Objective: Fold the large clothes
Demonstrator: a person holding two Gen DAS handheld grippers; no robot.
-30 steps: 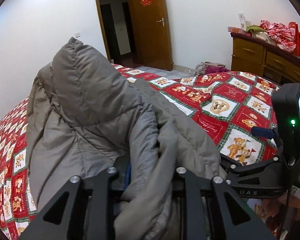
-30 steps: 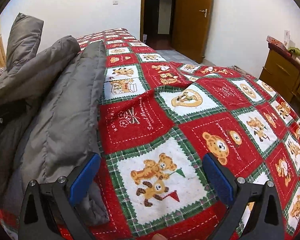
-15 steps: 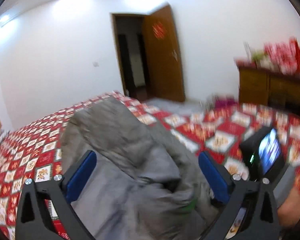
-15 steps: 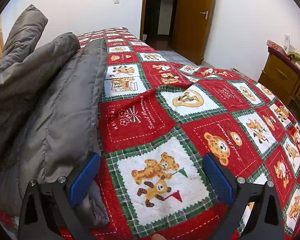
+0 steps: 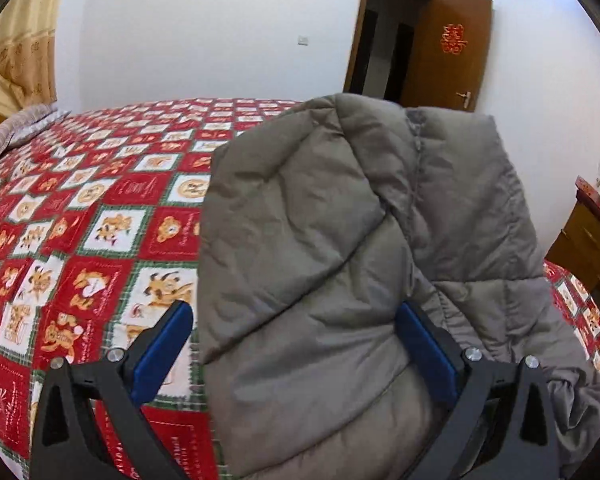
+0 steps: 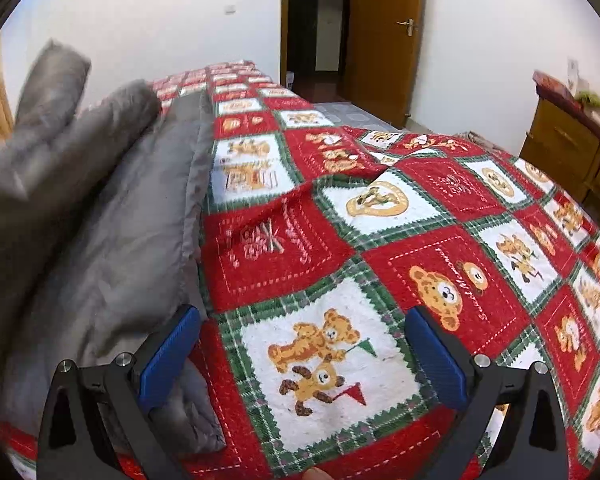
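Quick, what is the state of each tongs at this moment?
Left tongs: open, holding nothing; the gray jacket lies between the jaws.
Right tongs: open, empty, over the bedspread.

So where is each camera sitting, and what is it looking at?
Left wrist: on the left gripper, looking down over its open blue fingers at the grey coat on the bed.
Right wrist: on the right gripper, open too, facing the bear quilt; a fingertip peeks in below.
Both see: coat, quilt, brown door, wooden dresser.
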